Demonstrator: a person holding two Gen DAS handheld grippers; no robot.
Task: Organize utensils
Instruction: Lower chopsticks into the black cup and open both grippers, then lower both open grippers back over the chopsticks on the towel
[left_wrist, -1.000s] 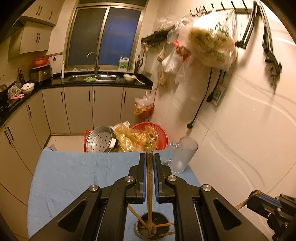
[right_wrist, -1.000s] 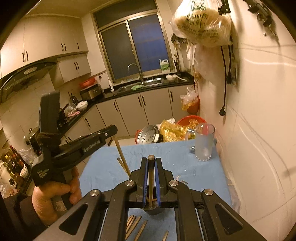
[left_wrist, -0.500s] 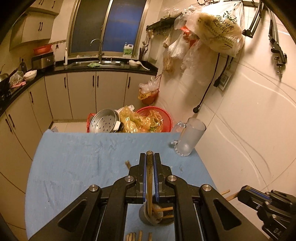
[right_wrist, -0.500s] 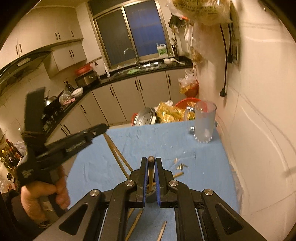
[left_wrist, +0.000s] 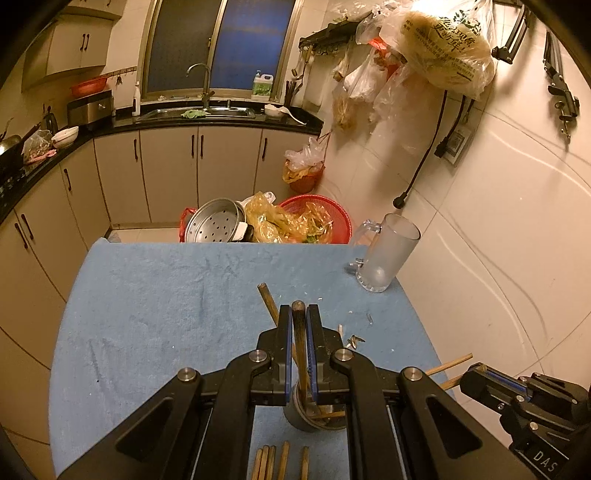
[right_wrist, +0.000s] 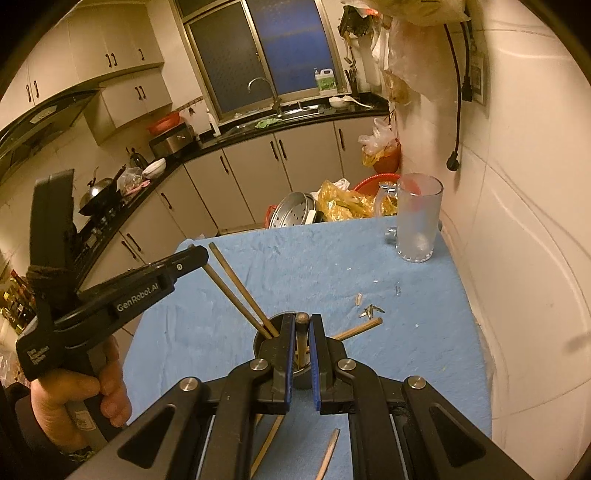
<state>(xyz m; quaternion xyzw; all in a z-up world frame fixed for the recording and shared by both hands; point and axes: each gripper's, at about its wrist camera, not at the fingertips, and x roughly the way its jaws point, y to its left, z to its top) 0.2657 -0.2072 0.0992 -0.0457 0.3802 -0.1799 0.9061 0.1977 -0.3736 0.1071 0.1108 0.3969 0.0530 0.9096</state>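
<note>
A small metal holder cup (left_wrist: 314, 417) (right_wrist: 271, 328) stands on the blue towel with several wooden chopsticks leaning out of it. My left gripper (left_wrist: 299, 314) is shut on a chopstick (left_wrist: 300, 347) whose lower end sits in the cup. My right gripper (right_wrist: 302, 323) is shut on another chopstick (right_wrist: 302, 339), also pointing down into the cup. Loose chopsticks (left_wrist: 280, 461) (right_wrist: 328, 454) lie on the towel in front of the cup. The left gripper also shows from the side in the right wrist view (right_wrist: 188, 258).
A frosted glass mug (left_wrist: 386, 254) (right_wrist: 417, 221) stands at the towel's far right corner by the tiled wall. Small scraps (right_wrist: 369, 310) lie right of the cup. Beyond the table's far edge sit a steamer pot (left_wrist: 218, 221) and a red basket (left_wrist: 317, 218).
Both grippers have tilted down and drawn back with their chopsticks, so the cup and more of the towel now show. The chopstick tips stay in the cup.
</note>
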